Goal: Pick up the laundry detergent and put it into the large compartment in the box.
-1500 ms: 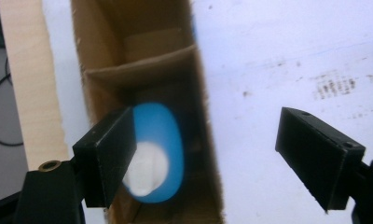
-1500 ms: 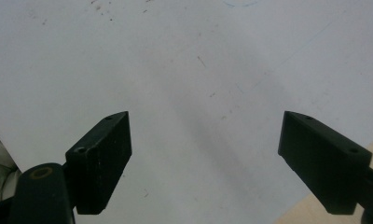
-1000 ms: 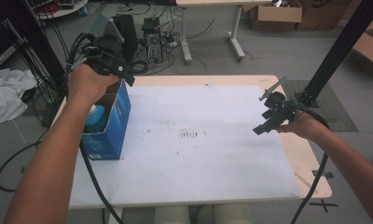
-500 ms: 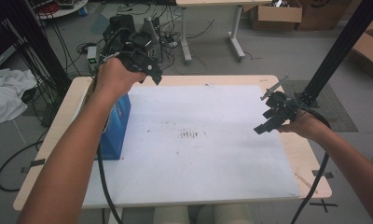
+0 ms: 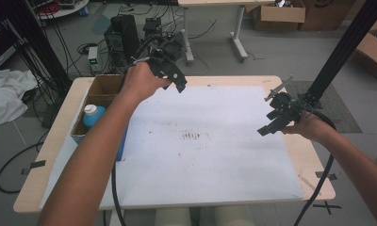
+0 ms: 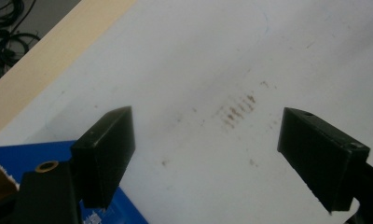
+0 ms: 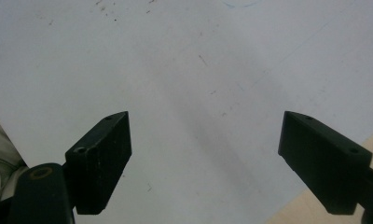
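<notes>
Since before, we have swung our left gripper (image 5: 170,70) right off the box (image 5: 99,94), jaws spread, empty. Our right gripper (image 5: 276,120) hovers spread at right; bottle (image 5: 93,115) sits in the box.

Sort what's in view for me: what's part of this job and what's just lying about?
Job:
box at the table's left edge
blue bottle standing in it
left gripper, open, empty
right gripper, open, empty

Lying about:
white sheet with brown marks
white cloth on the floor
cardboard boxes behind
</notes>
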`<action>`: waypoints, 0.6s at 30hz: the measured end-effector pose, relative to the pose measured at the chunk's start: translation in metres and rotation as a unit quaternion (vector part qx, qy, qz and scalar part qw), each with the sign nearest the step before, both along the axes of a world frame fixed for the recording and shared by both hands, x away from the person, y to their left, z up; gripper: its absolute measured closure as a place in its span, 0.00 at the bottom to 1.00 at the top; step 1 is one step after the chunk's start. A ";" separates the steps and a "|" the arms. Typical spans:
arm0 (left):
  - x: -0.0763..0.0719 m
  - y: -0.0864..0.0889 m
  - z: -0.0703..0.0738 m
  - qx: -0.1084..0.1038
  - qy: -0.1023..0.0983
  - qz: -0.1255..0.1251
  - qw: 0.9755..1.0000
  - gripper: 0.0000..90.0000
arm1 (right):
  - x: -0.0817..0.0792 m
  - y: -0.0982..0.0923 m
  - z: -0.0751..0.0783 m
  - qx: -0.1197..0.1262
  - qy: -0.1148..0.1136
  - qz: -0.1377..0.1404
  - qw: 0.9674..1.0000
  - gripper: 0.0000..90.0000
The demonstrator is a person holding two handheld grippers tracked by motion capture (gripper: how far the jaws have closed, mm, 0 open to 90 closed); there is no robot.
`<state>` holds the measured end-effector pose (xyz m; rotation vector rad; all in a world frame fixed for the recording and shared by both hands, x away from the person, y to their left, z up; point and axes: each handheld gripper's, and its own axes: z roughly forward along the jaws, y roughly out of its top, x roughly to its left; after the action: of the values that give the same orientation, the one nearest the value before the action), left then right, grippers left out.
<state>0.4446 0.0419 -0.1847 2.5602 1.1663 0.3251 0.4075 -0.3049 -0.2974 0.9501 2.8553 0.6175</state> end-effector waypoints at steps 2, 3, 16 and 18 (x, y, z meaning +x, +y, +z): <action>0.002 -0.005 -0.003 0.002 -0.001 -0.004 1.000 0.22 | 0.001 0.000 0.000 -0.001 -0.002 0.002 1.000 0.19; 0.004 -0.007 -0.005 0.002 0.001 -0.007 1.000 0.22 | 0.001 0.000 0.000 0.001 -0.001 0.000 1.000 0.19; 0.014 -0.021 -0.035 -0.004 0.019 -0.030 0.999 0.22 | 0.004 0.006 -0.006 -0.003 0.003 0.007 1.000 0.19; 0.015 -0.021 -0.037 -0.006 0.021 -0.031 0.999 0.22 | 0.004 0.007 -0.006 -0.003 0.003 0.007 1.000 0.19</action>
<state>0.4599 0.0207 -0.2216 2.5984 1.0968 0.2518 0.4119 -0.2982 -0.3030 0.9342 2.8695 0.6084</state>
